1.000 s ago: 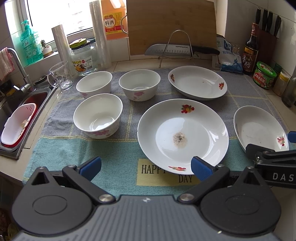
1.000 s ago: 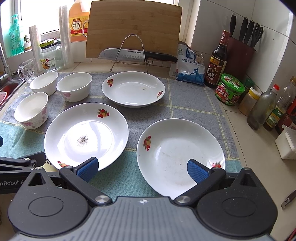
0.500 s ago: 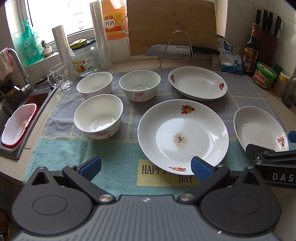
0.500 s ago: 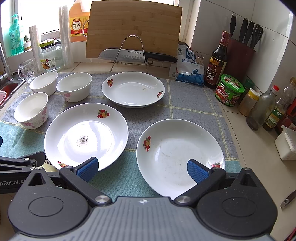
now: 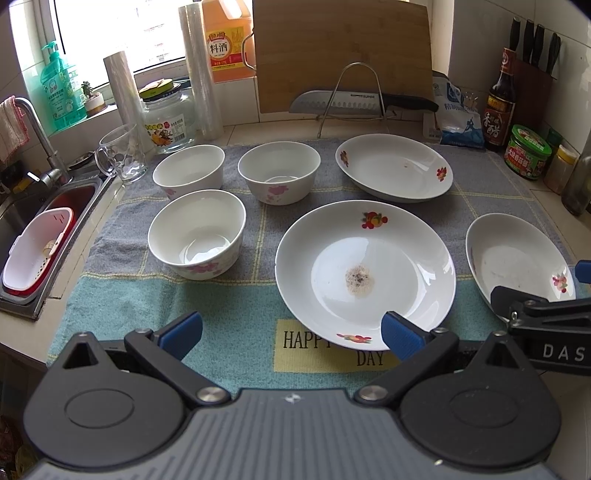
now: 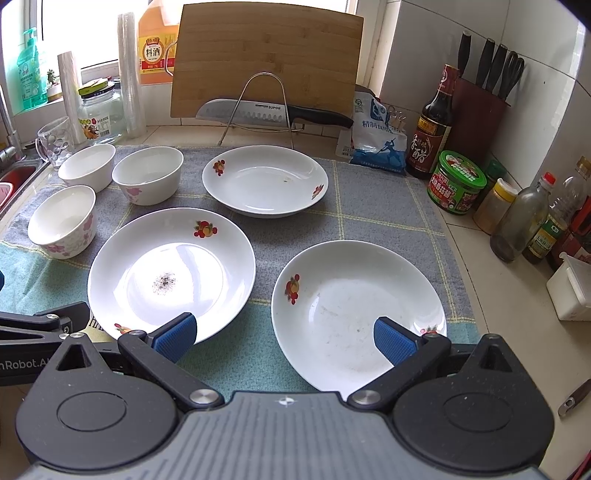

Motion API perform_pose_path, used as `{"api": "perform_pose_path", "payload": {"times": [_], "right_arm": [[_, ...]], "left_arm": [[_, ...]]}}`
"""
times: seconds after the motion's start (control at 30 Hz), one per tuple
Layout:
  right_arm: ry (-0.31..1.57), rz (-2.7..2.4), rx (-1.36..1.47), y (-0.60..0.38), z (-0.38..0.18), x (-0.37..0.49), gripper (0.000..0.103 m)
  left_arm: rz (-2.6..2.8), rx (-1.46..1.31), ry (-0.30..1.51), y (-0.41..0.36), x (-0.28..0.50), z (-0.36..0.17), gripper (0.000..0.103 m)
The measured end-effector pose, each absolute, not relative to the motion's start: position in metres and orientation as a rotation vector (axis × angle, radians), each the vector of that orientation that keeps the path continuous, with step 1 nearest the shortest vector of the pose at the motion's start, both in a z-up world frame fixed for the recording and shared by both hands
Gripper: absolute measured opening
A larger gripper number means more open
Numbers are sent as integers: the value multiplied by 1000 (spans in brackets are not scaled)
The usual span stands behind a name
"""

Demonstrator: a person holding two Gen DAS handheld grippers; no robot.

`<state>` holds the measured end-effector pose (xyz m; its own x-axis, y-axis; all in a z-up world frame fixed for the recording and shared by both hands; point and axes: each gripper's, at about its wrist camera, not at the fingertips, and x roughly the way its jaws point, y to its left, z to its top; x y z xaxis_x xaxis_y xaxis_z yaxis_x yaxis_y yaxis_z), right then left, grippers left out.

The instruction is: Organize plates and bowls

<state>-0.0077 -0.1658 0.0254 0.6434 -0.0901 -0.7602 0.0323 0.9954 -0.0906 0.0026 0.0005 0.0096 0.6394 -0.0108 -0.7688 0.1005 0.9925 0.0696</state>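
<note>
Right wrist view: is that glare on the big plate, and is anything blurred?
Right wrist view: window glare whitens the big plate around its dark crumbs, everything sharp, fisheye bends the cutting board. Left wrist view: the same plate shows only small highlights; the window is blown out.

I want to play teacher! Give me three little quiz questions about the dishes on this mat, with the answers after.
1. How many bowls stand on the mat?
2. True or false: the left gripper is holding a plate.
3. Which plate has a dark speckled spot in its middle: A, the back plate; B, the big plate; C, the right plate?

Key
1. Three: the near bowl and two behind it.
2. False; its fingers are spread open with nothing between them. The right gripper is open too.
3. B.
</note>
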Motion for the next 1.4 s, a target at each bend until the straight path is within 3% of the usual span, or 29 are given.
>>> {"api": "perform_pose_path", "payload": {"times": [1.4], "right_arm": [[811, -144, -76, -136, 32, -26, 103]], "left_arm": [[-216, 114, 802, 35, 1, 11, 102]]}}
